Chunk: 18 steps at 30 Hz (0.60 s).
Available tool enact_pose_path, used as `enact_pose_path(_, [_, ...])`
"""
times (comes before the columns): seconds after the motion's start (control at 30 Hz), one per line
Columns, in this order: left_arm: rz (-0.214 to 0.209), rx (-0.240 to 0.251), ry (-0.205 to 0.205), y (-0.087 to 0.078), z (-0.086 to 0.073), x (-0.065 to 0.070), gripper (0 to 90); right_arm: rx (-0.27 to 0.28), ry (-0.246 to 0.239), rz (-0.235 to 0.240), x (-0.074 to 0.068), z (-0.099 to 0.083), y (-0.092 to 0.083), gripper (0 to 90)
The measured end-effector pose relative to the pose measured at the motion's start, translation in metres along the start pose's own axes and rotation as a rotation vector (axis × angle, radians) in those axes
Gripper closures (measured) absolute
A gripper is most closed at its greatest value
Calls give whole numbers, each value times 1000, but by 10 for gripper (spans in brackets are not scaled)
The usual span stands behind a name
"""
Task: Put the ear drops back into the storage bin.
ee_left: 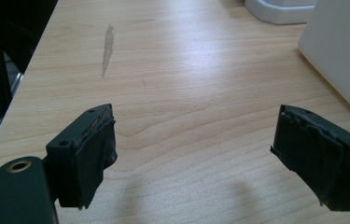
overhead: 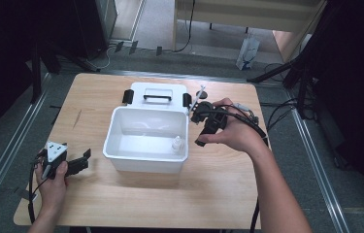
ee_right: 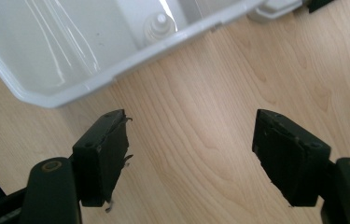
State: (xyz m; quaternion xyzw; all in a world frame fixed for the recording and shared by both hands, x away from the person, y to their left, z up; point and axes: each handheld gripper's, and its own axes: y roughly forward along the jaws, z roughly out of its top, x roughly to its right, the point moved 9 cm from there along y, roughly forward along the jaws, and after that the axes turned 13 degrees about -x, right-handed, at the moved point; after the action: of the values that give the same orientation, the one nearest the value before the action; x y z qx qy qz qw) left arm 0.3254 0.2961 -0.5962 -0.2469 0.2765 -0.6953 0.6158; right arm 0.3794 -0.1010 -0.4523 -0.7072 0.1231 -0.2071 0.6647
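A: White plastic rectangular bin (overhead: pixel 121 127) sits mid-worktop (overhead: pixel 218 184), small clear bottle (overhead: pixel 176 144) inside by its right wall. Right gripper (ee_right: pixel 191 154) hangs beside it, jaws spread, empty.

B: Left gripper (ee_left: pixel 193 154) idles, released too. Probably between items; next needs a target.

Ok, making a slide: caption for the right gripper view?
Open right gripper hovering over the wooden table beside a white bin holding a small bottle.

Grey floor (overhead: pixel 218 60), pale wood furniture (overhead: pixel 247 14) behind, maybe a desk.
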Motion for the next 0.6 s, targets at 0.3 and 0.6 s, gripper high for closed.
enact_pose_path(0.3, [0, -4, 7, -1, 0, 0, 139, 31, 102, 24, 10, -33, 16, 185])
enact_pose_path(0.6, [2, -1, 5, 0, 0, 1, 141, 59, 168, 27, 13, -66, 39, 141])
